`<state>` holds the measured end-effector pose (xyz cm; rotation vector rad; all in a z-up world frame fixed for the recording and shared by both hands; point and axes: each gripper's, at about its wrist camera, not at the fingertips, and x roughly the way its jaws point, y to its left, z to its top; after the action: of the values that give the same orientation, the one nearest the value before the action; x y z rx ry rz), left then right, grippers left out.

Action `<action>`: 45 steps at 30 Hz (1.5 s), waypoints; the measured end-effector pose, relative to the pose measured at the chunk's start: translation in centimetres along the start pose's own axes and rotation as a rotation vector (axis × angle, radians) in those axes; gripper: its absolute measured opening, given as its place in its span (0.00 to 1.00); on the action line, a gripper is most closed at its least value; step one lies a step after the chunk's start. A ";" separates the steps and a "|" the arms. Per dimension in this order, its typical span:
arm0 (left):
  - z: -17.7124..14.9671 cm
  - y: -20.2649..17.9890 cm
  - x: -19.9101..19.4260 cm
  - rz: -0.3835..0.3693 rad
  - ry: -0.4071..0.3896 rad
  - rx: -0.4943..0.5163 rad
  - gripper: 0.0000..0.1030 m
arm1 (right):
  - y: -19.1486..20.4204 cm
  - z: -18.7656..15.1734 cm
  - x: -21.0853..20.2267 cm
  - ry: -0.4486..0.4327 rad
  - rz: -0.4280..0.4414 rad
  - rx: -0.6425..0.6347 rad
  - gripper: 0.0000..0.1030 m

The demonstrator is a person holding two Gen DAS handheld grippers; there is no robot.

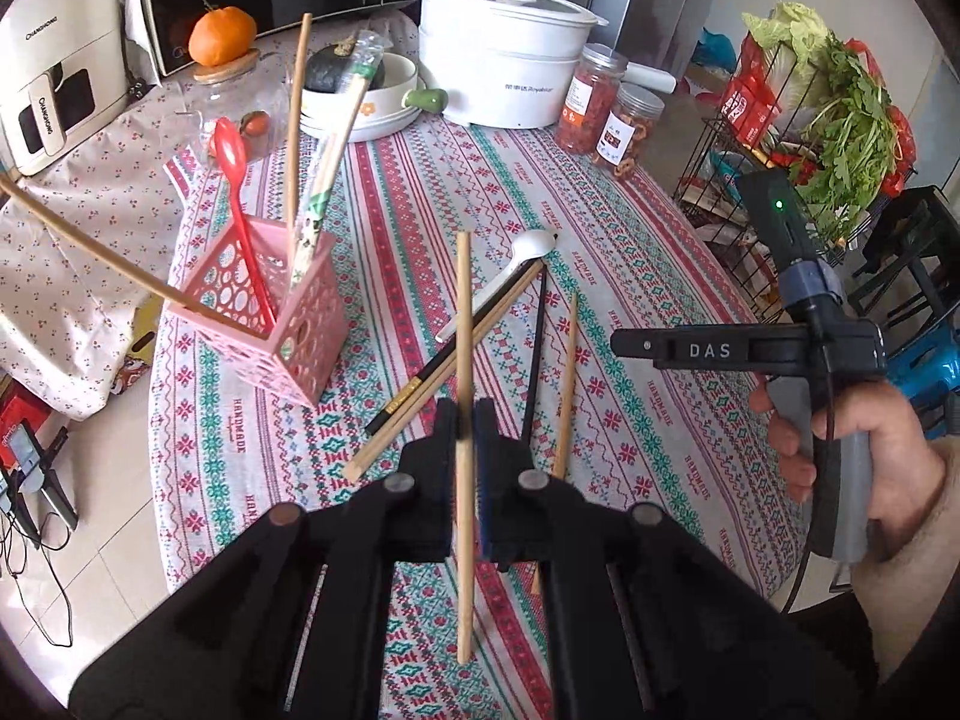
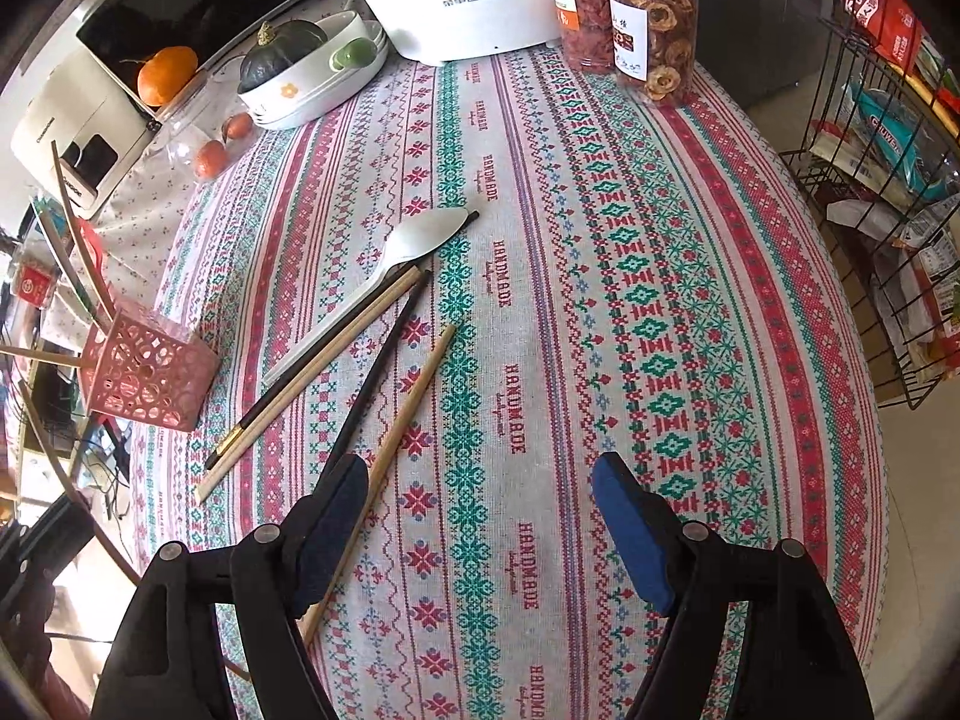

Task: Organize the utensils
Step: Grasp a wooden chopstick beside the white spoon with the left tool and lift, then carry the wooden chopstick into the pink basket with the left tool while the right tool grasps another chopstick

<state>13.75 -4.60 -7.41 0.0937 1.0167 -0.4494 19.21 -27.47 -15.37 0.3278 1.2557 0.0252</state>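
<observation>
The left gripper [image 1: 462,420] is clamping 1 chopstick [image 1: 463,324] upright near the pink holder [image 1: 282,324]; the right gripper [image 2: 480,498] is hanging wide-jawed over the tablecloth [image 2: 600,300], empty.

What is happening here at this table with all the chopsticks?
A person is sorting utensils into the pink holder. The left gripper is shut on one wooden chopstick, lifted off the table. The right gripper hangs open above another wooden chopstick on the tablecloth. A white spoon and dark chopsticks lie loose.
</observation>
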 end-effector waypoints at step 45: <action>-2.3 6.6 -14.3 0.123 -0.547 -0.125 0.06 | 6.1 -3.8 -11.6 -0.382 0.148 -0.164 0.06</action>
<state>8.21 6.58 2.53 -0.0772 0.4953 -0.2745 12.92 -23.08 -4.04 0.2681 0.8430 0.1833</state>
